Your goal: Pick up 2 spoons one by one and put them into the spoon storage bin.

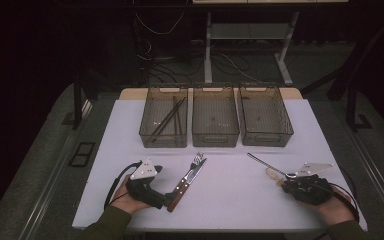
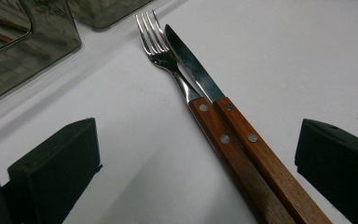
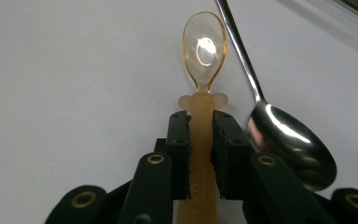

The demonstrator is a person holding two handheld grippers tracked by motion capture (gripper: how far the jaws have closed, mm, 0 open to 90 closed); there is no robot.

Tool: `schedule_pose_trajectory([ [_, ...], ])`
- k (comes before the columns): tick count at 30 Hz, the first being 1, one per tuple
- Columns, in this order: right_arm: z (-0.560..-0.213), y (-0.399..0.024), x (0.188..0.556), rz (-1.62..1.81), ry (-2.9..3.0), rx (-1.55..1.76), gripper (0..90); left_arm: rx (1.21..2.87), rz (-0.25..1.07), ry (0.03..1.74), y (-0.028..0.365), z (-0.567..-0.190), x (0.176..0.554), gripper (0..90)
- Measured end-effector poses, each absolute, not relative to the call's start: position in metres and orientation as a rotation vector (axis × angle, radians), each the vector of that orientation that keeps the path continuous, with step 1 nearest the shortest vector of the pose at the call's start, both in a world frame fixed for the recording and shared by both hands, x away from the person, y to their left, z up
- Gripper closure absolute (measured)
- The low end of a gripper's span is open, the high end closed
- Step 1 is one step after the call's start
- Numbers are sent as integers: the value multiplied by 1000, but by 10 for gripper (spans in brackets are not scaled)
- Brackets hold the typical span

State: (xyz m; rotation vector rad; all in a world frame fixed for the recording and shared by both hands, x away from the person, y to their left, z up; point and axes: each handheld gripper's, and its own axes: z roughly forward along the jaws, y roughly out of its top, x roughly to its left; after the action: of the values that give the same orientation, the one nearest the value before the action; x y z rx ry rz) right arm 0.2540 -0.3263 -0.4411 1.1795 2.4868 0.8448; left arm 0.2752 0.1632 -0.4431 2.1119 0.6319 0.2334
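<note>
On the white table (image 1: 230, 200), near its right front edge, the right gripper (image 3: 200, 140) pinches the handle of a translucent amber plastic spoon (image 3: 204, 51), a steel spoon (image 3: 289, 144) just beside it. At the left, the left gripper (image 1: 166, 200) has jaws spread around the wooden handles of a fork (image 2: 165, 51) and knife (image 2: 191, 65).

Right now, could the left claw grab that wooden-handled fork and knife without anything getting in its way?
Probably yes. The left claw stands open, with the wooden handles of the fork and the knife lying side by side between its jaws on the bare table. Nothing blocks them.
</note>
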Motion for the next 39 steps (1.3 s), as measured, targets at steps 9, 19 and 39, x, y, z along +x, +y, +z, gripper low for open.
schedule_pose_trajectory([
  [9,-437,-326,255,889,2492,1202,785,2107,232,628,163,-443,275,0],
  [19,-428,-327,254,953,2479,1211,785,2105,229,626,163,-443,275,0],
  [39,-408,-313,267,1112,2453,1189,785,2096,228,629,163,-442,276,0],
])
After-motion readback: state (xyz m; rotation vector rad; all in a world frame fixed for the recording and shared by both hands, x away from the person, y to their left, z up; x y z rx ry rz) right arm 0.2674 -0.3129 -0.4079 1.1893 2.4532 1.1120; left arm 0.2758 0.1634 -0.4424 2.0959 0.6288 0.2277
